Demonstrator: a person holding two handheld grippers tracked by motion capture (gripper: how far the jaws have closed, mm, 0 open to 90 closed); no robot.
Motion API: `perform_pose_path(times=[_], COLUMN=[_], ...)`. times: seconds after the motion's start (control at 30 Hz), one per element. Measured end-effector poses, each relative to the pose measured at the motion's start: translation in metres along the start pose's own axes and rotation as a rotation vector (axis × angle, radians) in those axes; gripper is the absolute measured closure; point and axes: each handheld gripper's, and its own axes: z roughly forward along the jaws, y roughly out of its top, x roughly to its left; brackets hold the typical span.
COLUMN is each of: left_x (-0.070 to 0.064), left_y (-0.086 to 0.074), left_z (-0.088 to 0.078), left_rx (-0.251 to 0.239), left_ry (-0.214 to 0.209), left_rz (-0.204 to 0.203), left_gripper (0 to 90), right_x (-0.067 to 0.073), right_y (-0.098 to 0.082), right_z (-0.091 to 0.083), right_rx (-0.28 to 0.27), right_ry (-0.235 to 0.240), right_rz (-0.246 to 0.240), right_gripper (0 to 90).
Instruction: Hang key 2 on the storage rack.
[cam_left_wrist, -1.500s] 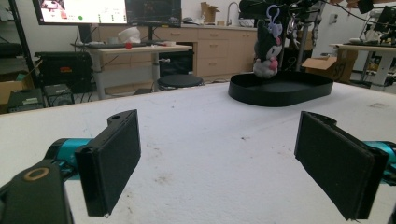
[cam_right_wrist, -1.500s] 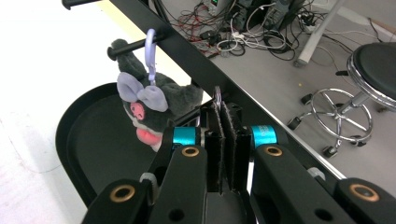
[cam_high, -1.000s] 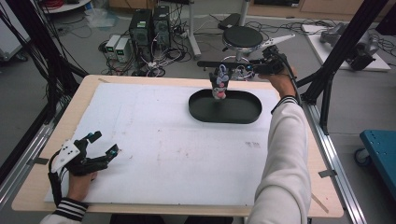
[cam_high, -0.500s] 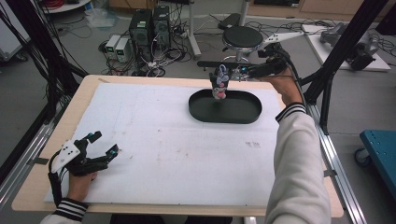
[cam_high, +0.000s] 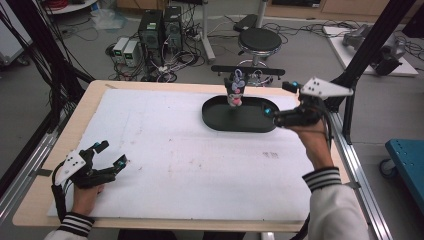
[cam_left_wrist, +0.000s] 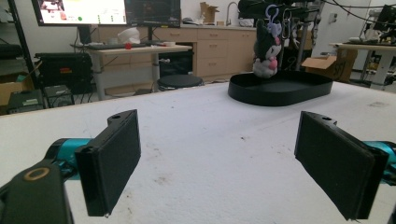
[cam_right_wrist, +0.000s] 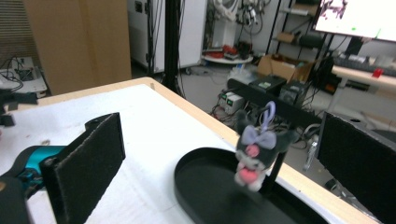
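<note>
A small black and pink plush toy (cam_high: 235, 91) with a purple loop hangs from a black crossbar (cam_high: 247, 70) over a black oval tray (cam_high: 210, 117) at the far middle of the table. My right gripper (cam_high: 280, 98) is to the right of the tray, clear of the toy. Its jaws have just been opening and stand open with nothing between them. In the right gripper view the toy (cam_right_wrist: 254, 154) looks slightly blurred ahead of the jaws. My left gripper (cam_high: 112, 152) rests open at the near left, with the toy (cam_left_wrist: 266, 51) and tray (cam_left_wrist: 280, 88) far ahead.
A white mat (cam_high: 175, 150) covers the wooden tabletop. A thin post (cam_right_wrist: 275, 175) rises from the tray behind the toy. A stool (cam_high: 257, 40), computer boxes (cam_high: 160, 25) and cables lie on the floor beyond the far edge.
My right gripper was at the toy; it has let go, opened, and drawn away to the right. The toy stays hanging over the tray. My left gripper has not moved.
</note>
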Motion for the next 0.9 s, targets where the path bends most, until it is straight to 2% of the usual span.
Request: perform_pose_path(times=[0.03,0.07,0.13,0.3,0.33,0.37,0.43,0.47,0.6,0.7,0.83,0.9], left_x=[0.000,0.000,0.000,0.000,0.000,-0.001,0.000,-0.001,-0.001,-0.001,-0.001,0.000], left_y=[0.000,0.000,0.000,0.000,0.000,0.000,0.000,0.000,0.000,0.000,0.000,0.000], left_z=[0.000,0.000,0.000,0.000,0.000,0.000,0.000,0.000,0.000,0.000,0.000,0.000], left_rx=[0.000,0.001,-0.001,0.001,0.003,0.003,0.003,0.002,0.002,0.004,0.004,0.004], left_ry=[-0.001,-0.001,-0.002,-0.001,0.000,0.000,0.001,0.000,0.000,0.000,0.001,0.001], left_rz=[0.003,0.004,0.005,0.008,0.011,0.010,0.012,0.010,0.010,0.008,0.010,0.011], left_gripper=[14.9,14.9,14.9,14.9,15.0,14.9,14.9,14.9,14.9,14.9,14.9,14.9], right_x=[0.006,0.013,0.022,0.037,0.039,0.042,0.046,0.048,0.053,0.056,0.060,0.063], right_y=[-0.007,-0.014,-0.031,-0.073,-0.079,-0.086,-0.100,-0.107,-0.136,-0.151,-0.164,-0.171], right_z=[-0.004,-0.007,-0.013,-0.022,-0.023,-0.024,-0.026,-0.026,-0.028,-0.028,-0.025,-0.024], right_rx=[-0.011,-0.009,-0.041,-0.062,-0.050,-0.073,-0.080,-0.075,-0.114,-0.105,-0.092,-0.116], right_ry=[-0.015,-0.030,-0.045,-0.084,-0.089,-0.096,-0.105,-0.116,-0.162,-0.189,-0.202,-0.206], right_rz=[-0.024,-0.031,-0.049,0.001,0.013,0.007,0.018,0.030,0.069,0.067,0.039,0.040], right_gripper=[0.6,0.6,0.6,0.6,0.6,0.6,0.6,0.6,0.6,0.6,0.6,0.6])
